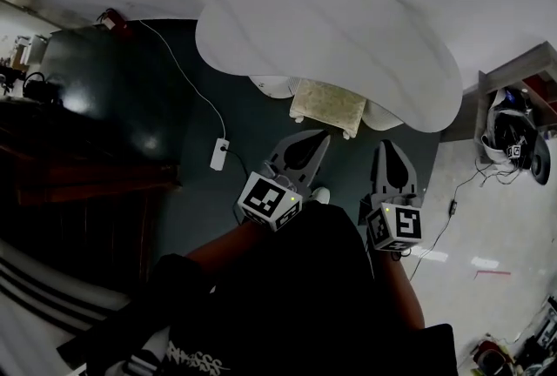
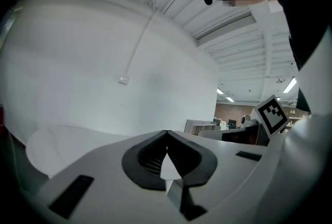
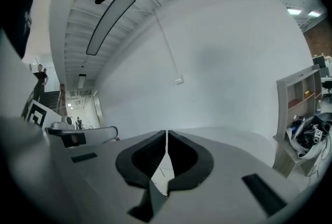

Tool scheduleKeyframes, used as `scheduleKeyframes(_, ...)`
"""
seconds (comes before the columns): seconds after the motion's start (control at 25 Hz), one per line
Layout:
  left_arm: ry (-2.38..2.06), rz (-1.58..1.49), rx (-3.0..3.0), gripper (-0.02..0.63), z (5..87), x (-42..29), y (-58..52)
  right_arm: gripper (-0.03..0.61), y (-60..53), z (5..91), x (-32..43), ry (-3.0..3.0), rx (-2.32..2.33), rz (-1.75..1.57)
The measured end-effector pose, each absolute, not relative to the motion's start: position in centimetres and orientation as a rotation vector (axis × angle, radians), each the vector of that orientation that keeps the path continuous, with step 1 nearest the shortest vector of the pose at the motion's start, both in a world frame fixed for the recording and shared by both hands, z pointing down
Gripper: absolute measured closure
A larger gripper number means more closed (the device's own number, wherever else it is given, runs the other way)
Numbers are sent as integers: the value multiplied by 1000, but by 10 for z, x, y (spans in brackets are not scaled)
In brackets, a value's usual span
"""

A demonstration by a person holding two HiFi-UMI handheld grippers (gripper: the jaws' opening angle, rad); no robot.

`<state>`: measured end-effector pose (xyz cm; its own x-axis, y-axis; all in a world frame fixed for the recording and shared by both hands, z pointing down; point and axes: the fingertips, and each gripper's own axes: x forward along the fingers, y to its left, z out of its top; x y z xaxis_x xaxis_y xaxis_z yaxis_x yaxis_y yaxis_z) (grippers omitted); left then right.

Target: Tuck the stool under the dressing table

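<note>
Dark clothing of the person fills the near edge of the head view, and both forearms reach out of it toward the far side.

**Left gripper**: a grey two-jaw tool with a black-and-white marker cube at its near end. Its own view shows the black ribbed pads meeting at the tips, jaws closed with nothing between them.

**Right gripper**: the same build, with its marker cube nearer the person. Its own view shows the jaws pressed together along a thin seam, likewise empty.

**Task objects:** just beyond both tips stands the square cream-cushioned stool with white legs. Its far part lies beneath the near edge of the white, rounded-top dressing table, while its near edge still projects into the open. Neither gripper touches it.

**Surroundings:**
- A dark green carpet lies under the table.
- On it, left of the left gripper, is a white power strip with a white cable.
- A grey shelf unit holding dark gear stands at the far right.
- A plain white wall rises beyond the table.
</note>
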<state>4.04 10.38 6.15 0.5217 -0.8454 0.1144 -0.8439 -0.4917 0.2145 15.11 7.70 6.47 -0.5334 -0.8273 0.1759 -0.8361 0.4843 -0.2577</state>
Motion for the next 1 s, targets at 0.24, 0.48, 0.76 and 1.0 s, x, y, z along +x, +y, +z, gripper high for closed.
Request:
scheduleKeyframes(0.24,-1507,44,2511,598,66,34,124,535,106,50,139,-2757,1458,402)
scheduleKeyframes(0.48,-1469,30,2547,598,62,30,124,537,110,45,125,-2696,1490,286)
scheduleKeyframes(0.76,-1492,15,2560,598,55,7,120,540,107,44,98,-2670,1507,201)
scheduleKeyframes(1.0,-1513,31,2560,598,44,-18,109,541,100,33,76,-2662,1542,197)
